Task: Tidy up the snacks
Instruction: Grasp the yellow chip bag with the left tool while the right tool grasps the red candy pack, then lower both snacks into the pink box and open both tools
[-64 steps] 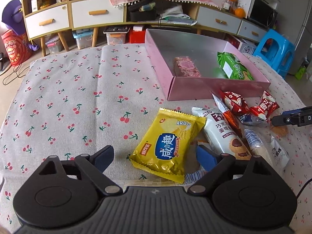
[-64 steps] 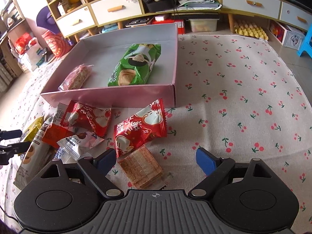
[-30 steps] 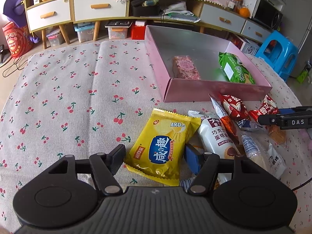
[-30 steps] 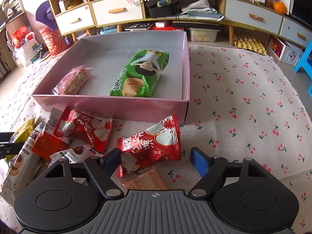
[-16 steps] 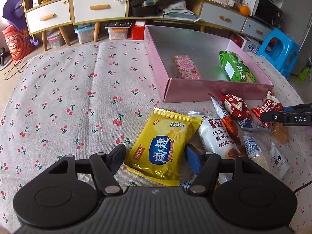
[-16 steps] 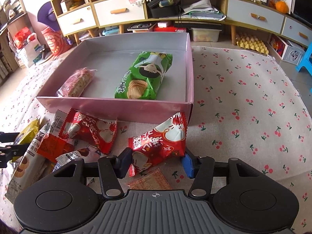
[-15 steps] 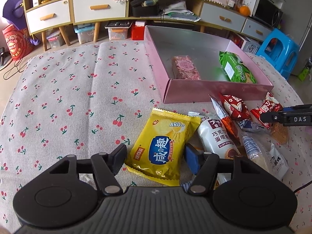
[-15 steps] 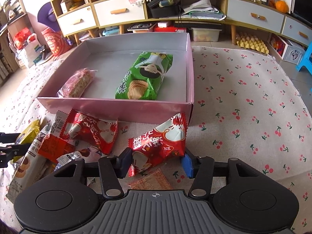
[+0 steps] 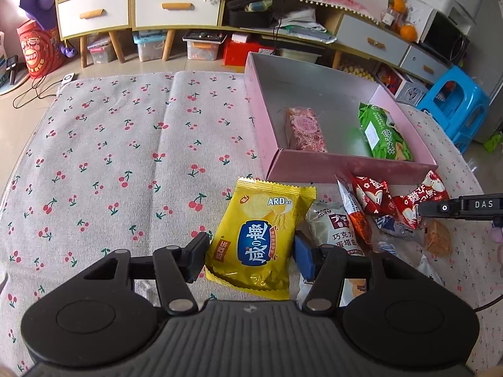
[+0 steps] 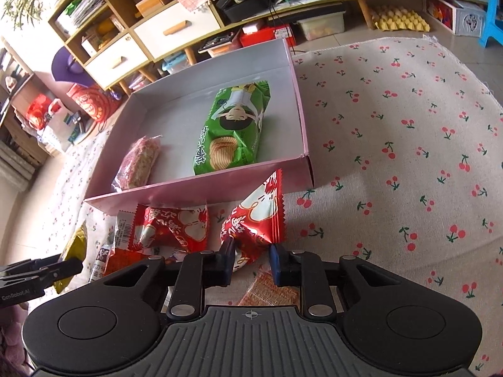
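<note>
Right gripper [image 10: 250,262] at the bottom centre of its view, and its jaws are pinched in tight on the red snack packet [image 10: 256,220] – the foil crumples between the pads, and the packet stands up tilted toward the top of the frame, its far corner just short of the pink box [image 10: 300,103]. Across on the other side, the left gripper [image 9: 251,256] has its jaws set either side of the yellow chip bag [image 9: 261,238], pads right at the bag's edges – whether they actually bite I cannot tell; the bag looks flat on the cherry-print tablecloth [image 9: 110,157].

Here is what the coming move turns on – the box lies straight ahead of the right gripper, upper centre of its frame, with only the near wall between packet and floor. The packet's long axis points into the box, so lifting over that wall and forward looks like the play. The right hand is plainly the nearer one; in the left view the box sits up and to the right, well apart from the yellow bag.

Inside already: a green chip bag [image 10: 234,132] lying lengthwise and a pink bar [image 10: 140,163] to its left. Loose packets [image 9: 361,216] crowd the cloth at lower right of the left view
</note>
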Demonstrator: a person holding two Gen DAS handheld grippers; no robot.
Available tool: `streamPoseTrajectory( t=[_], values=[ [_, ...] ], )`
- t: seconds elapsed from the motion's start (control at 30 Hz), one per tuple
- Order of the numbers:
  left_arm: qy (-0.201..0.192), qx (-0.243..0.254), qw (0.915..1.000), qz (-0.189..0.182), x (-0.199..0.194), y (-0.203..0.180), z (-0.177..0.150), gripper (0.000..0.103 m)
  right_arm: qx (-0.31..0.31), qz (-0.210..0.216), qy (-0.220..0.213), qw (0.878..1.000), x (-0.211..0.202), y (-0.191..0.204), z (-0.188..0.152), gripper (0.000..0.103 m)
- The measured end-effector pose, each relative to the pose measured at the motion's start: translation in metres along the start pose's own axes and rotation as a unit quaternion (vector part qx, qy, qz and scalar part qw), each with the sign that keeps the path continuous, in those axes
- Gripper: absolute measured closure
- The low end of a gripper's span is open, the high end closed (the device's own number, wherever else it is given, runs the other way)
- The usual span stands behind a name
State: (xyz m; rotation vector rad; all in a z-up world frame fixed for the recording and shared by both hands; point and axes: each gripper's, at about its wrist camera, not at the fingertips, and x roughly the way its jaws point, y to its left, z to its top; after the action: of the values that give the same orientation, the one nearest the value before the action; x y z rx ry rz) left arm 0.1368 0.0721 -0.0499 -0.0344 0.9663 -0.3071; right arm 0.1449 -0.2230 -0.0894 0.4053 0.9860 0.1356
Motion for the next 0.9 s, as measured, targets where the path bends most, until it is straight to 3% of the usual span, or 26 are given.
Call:
streamPoseTrajectory(
  t=[0.23, 0.9],
  values=[
    [0.002, -0.025, 0.9997, -0.004, -0.006, 0.002, 0.004, 0.05, 0.017, 0.027, -0.001, 0.999, -0.005, -0.001, 0.003, 0.092],
    [-0.032, -0.029, 0.9984, -0.037, -0.02, -0.028, 0.024, 0.05, 0.045, 0.08, -0.013, 0.996, -0.037, 0.013, 0.012, 0.093]
  ],
)
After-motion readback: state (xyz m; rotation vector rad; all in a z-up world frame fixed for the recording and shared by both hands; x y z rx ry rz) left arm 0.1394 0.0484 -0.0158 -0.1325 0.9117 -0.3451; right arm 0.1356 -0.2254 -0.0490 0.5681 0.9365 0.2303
